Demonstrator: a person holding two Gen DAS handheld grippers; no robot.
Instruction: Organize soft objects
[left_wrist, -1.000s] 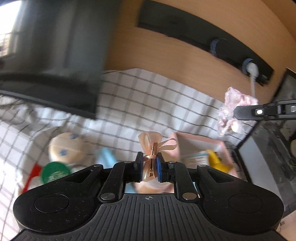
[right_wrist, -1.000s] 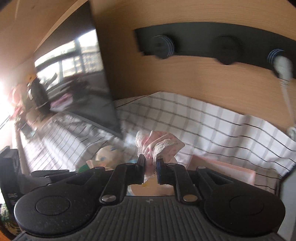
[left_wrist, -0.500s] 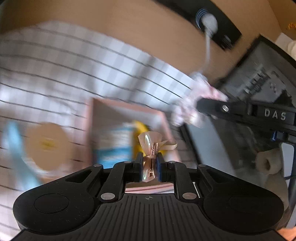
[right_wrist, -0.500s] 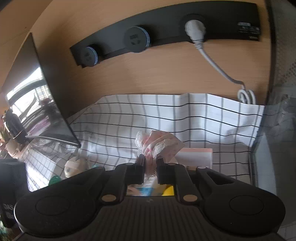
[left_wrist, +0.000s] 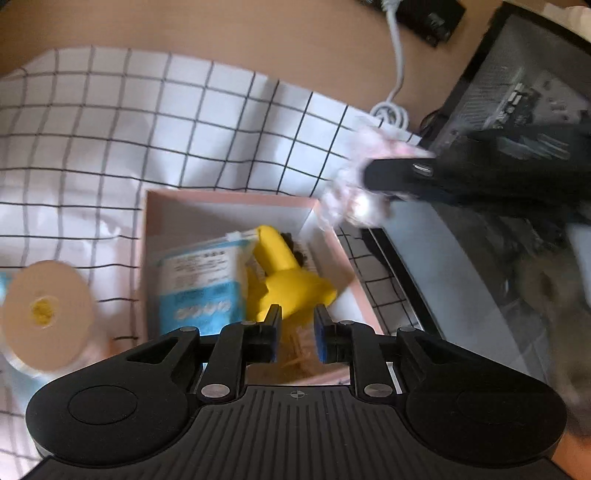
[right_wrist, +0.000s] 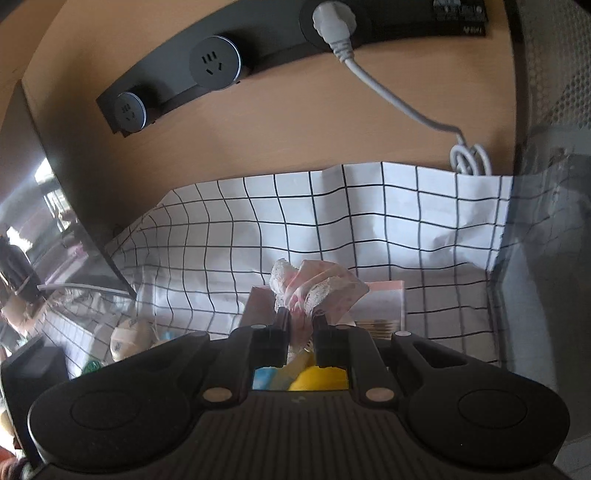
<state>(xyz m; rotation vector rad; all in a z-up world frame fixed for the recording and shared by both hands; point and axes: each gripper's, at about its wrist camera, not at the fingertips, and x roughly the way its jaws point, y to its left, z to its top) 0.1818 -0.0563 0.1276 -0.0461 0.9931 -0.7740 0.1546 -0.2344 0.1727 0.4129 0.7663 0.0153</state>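
Observation:
My left gripper (left_wrist: 297, 314) hangs over the pink box (left_wrist: 229, 195), and its jaws are opening. The peach ribbon bow (left_wrist: 295, 350) shows blurred below the parted pads, free of them, inside the box. A blue-white packet (left_wrist: 199, 284) and a yellow toy (left_wrist: 284, 280) also lie in the box. My right gripper (right_wrist: 300, 319) is shut on a pink lace scrunchie (right_wrist: 314, 284), held above the box's far right corner (right_wrist: 384, 291). In the left wrist view the scrunchie (left_wrist: 351, 199) hangs from the right gripper's black finger (left_wrist: 399, 173).
A white checked cloth (left_wrist: 147, 129) covers the desk. A round tan object (left_wrist: 44, 314) lies left of the box. A black computer case (left_wrist: 517, 110) stands close on the right. On the wooden back wall are a power strip (right_wrist: 258, 55) and a white cable (right_wrist: 388, 96). A monitor (right_wrist: 55, 184) stands on the left.
The left gripper swung right and down over the pink box, and its jaws parted, letting the bow go. The right gripper came down toward the box's corner with the scrunchie in it.

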